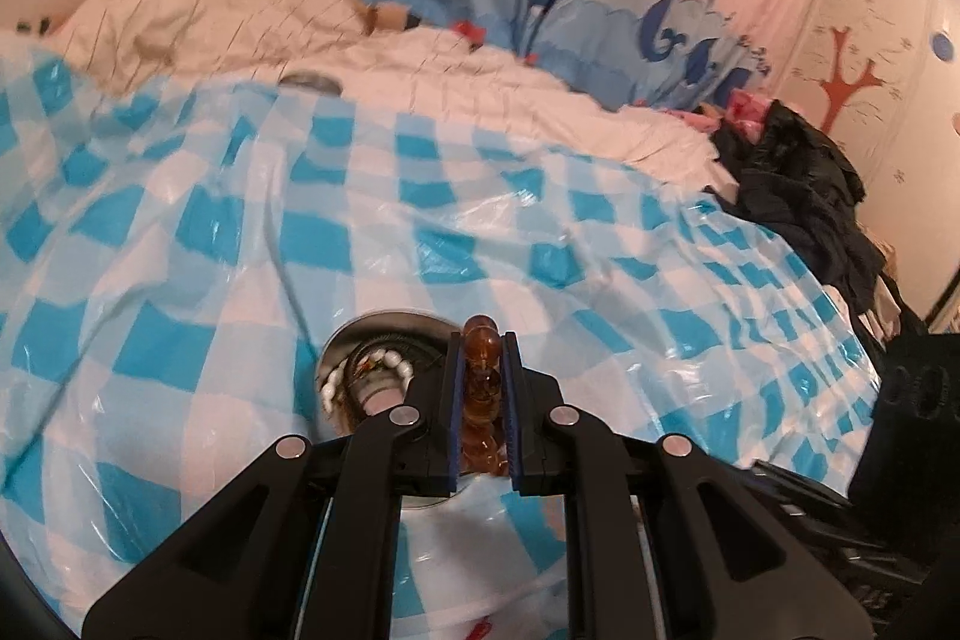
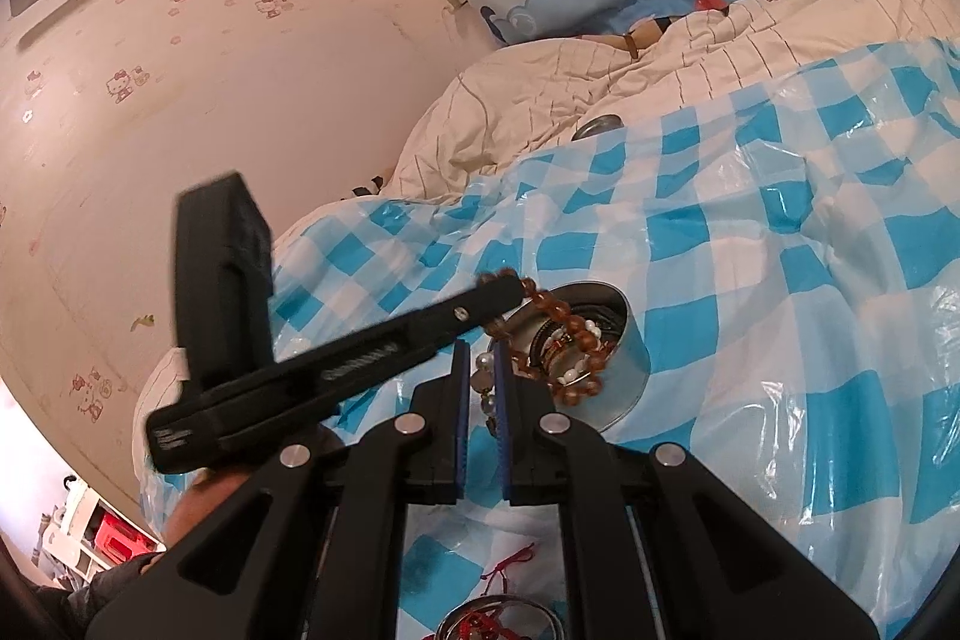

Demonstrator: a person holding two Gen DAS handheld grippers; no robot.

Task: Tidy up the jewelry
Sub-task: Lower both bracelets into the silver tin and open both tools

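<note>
My left gripper [image 1: 483, 340] is shut on an amber bead bracelet [image 1: 480, 349], held just over an open round metal tin [image 1: 393, 325]. Inside the tin lie a white bead bracelet [image 1: 336, 382] and darker strands. In the right wrist view the left gripper [image 2: 509, 289] reaches in from the left, and the amber bracelet [image 2: 573, 331] hangs from it down into the tin [image 2: 627, 382]. My right gripper [image 2: 481, 349] is just left of the tin, shut on a strand of pale grey-white beads [image 2: 482, 377].
A blue-and-white checked plastic sheet [image 1: 420, 196] covers the bed. A second tin with red cord [image 2: 498, 619] sits near the bottom edge. A metal lid [image 2: 597, 124] lies at the sheet's far edge. Dark clothes [image 1: 798, 196] are piled on the right, with a white duvet [image 1: 198, 4] and a whale curtain behind.
</note>
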